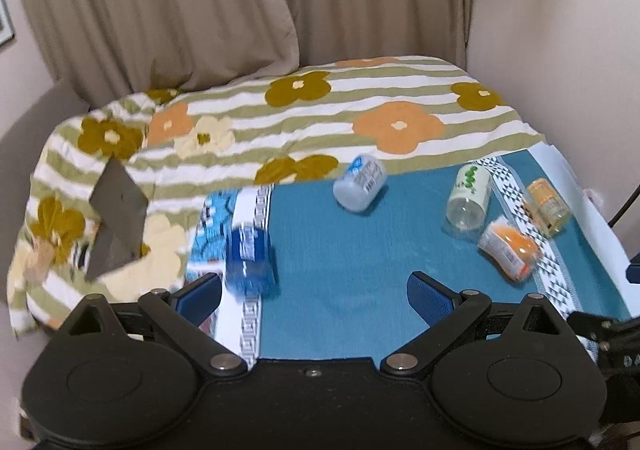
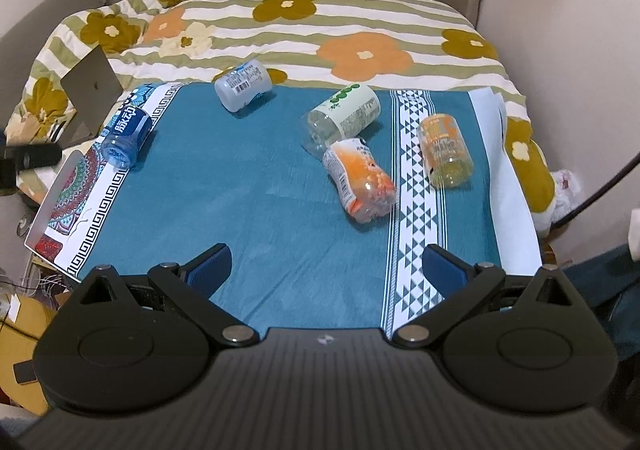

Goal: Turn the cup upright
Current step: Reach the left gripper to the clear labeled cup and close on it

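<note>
Several plastic cup-like containers lie on their sides on a teal cloth [image 2: 260,189]. A blue one [image 1: 250,258] lies just ahead of my left gripper's left finger; it also shows in the right wrist view [image 2: 126,135]. A white-blue one [image 1: 360,183] [image 2: 242,83], a green-white one [image 1: 469,195] [image 2: 346,115], an orange one [image 1: 510,248] [image 2: 362,181] and a yellow one [image 1: 547,205] [image 2: 444,155] lie further on. My left gripper [image 1: 314,290] is open and empty. My right gripper [image 2: 326,268] is open and empty, well short of the orange one.
A flowered striped blanket [image 2: 360,33] covers the bed behind the cloth. A grey laptop [image 2: 90,89] stands open at the left. Beige curtains [image 1: 180,9] hang behind. The cloth's patterned edges [image 2: 416,189] run along both sides.
</note>
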A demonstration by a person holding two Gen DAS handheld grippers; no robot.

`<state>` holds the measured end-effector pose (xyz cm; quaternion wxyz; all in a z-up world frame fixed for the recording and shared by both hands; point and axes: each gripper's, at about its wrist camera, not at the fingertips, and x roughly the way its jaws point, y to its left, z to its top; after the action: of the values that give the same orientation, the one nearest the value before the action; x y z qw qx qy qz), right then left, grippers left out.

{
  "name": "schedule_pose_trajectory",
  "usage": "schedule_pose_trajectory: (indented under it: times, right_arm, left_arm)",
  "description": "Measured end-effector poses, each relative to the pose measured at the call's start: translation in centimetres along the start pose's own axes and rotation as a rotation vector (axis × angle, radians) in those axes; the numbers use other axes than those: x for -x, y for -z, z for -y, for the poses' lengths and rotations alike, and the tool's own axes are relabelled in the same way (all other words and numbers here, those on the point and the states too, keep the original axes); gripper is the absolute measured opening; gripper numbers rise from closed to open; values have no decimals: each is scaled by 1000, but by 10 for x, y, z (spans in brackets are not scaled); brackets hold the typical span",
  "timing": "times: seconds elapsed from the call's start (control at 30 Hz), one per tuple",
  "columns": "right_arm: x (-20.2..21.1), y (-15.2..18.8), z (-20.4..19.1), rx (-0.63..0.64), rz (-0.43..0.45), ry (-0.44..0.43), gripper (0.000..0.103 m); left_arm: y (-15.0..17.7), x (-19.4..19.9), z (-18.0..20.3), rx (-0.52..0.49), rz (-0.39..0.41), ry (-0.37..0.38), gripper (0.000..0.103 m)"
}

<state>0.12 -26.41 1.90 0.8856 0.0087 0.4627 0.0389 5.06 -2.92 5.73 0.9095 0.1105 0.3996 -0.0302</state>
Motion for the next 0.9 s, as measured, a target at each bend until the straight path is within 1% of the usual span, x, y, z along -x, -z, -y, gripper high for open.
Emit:
schedule_pose_trajectory:
  times: [0.1, 0.17, 0.3, 0.47, 0.67, 0.83, 0.9]
  right_arm:
    - [-8, -8, 5, 14, -1, -4, 103]
    - [-14, -13, 5, 24, -6, 2, 103]
    - [-28, -23, 4, 20, -15, -5, 103]
    - [-52, -38, -5, 6, -30, 7, 103]
    - [-90, -59, -19, -32, -66, 11, 103]
    - [-114, -78, -27, -59, -56, 46, 103]
    - [-122, -84, -27, -70, -54, 68, 103]
  left_arm:
    - [-21, -11, 1, -37, 18, 9, 101]
    - [-35, -23, 2, -62, 21, 29, 101]
    - [-61, -57, 2, -106, -5, 81, 101]
    - [-89, -109, 9, -174, -47, 132, 101]
    - [-117, -176, 15, -249, -116, 196, 101]
    - [-132, -235, 27, -301, -191, 248, 101]
    - [-136, -257, 33, -329, -218, 253, 101]
